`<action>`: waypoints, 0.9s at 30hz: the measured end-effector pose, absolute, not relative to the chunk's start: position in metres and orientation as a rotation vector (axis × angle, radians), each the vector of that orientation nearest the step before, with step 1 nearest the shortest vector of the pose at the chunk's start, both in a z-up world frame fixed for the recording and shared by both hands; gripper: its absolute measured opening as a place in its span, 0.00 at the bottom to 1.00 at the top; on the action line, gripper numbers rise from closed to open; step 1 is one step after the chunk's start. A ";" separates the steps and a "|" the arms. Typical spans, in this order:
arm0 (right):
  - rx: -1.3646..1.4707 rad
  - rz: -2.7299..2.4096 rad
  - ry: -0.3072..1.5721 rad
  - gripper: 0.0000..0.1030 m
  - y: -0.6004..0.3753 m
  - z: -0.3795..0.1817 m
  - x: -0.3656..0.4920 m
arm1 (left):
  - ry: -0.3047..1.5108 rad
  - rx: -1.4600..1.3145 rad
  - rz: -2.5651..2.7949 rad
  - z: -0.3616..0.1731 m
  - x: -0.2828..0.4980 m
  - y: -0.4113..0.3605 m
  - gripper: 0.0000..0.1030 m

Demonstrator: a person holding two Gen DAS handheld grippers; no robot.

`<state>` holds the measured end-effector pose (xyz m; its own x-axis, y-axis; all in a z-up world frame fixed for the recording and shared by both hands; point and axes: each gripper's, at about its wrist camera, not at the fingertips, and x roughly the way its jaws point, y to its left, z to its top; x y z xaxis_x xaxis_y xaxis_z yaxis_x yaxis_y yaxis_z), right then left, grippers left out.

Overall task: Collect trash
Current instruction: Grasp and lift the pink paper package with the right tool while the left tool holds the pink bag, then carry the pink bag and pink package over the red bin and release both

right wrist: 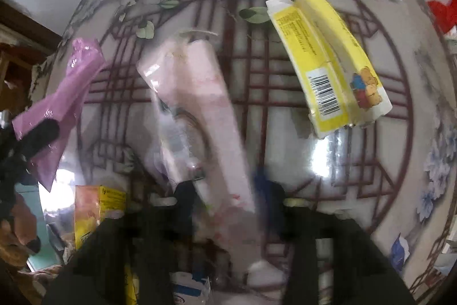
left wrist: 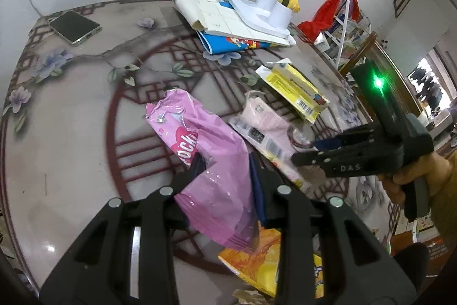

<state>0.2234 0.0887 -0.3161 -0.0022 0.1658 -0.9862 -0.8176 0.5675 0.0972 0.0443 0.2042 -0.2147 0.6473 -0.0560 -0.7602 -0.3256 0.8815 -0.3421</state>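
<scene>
My left gripper [left wrist: 225,170] is shut on a pink-purple snack bag [left wrist: 208,162] and holds it above the round table; the bag also shows at the left of the right wrist view [right wrist: 65,99]. My right gripper [right wrist: 228,190] is around the near end of a pale pink wrapper [right wrist: 200,110], and the blur hides whether it grips. The wrapper lies by that gripper [left wrist: 308,153] in the left wrist view [left wrist: 265,127]. A yellow carton [left wrist: 294,87] [right wrist: 328,62] lies on the table beyond.
An orange-yellow box [left wrist: 257,262] [right wrist: 94,207] sits below the table edge with other trash. A phone [left wrist: 74,26], a stack of books [left wrist: 228,27] under a white lamp base [left wrist: 271,7], and a red bag [left wrist: 328,16] are at the table's far side.
</scene>
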 end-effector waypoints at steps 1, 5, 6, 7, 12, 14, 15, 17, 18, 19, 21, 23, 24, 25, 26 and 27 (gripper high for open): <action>-0.597 0.843 1.351 0.29 0.084 -0.312 0.221 | 0.856 -0.477 0.162 -0.212 0.044 0.204 0.29; -0.482 0.846 1.301 0.28 0.061 -0.290 0.205 | 0.829 -0.467 0.159 -0.200 0.042 0.201 0.29; -0.439 0.843 1.291 0.28 0.053 -0.283 0.201 | 0.823 -0.463 0.157 -0.197 0.042 0.199 0.29; -0.395 0.839 1.282 0.28 0.042 -0.276 0.197 | 0.811 -0.452 0.154 -0.191 0.041 0.196 0.29; -0.090 0.802 1.257 0.28 -0.014 -0.245 0.166 | 0.784 -0.424 0.136 -0.172 0.038 0.180 0.29; 0.005 0.784 1.231 0.28 -0.033 -0.235 0.150 | 0.774 -0.414 0.127 -0.166 0.036 0.173 0.29; 0.029 0.770 1.211 0.28 -0.040 -0.229 0.142 | 0.770 -0.408 0.121 -0.162 0.034 0.169 0.29; 0.067 0.728 1.157 0.28 -0.053 -0.218 0.125 | 0.760 -0.397 0.107 -0.154 0.031 0.159 0.29; 0.086 0.710 1.138 0.28 -0.060 -0.212 0.119 | 0.755 -0.390 0.098 -0.149 0.029 0.153 0.29; 0.107 0.693 1.120 0.28 -0.068 -0.207 0.112 | 0.752 -0.385 0.091 -0.146 0.028 0.149 0.29; 0.145 0.652 1.073 0.28 -0.086 -0.196 0.098 | 0.746 -0.371 0.075 -0.140 0.025 0.139 0.29; 0.167 0.613 1.029 0.29 -0.103 -0.185 0.086 | 0.736 -0.355 0.051 -0.132 0.020 0.125 0.29; 0.177 0.598 1.015 0.29 -0.111 -0.180 0.082 | 0.732 -0.348 0.041 -0.129 0.019 0.120 0.29; 0.193 0.577 1.001 0.29 -0.121 -0.175 0.075 | 0.727 -0.336 0.026 -0.125 0.016 0.112 0.29; 0.202 0.563 0.996 0.29 -0.130 -0.171 0.070 | 0.723 -0.325 0.011 -0.121 0.014 0.104 0.29; 0.214 0.546 0.986 0.29 -0.138 -0.168 0.065 | 0.721 -0.320 0.002 -0.119 0.013 0.100 0.29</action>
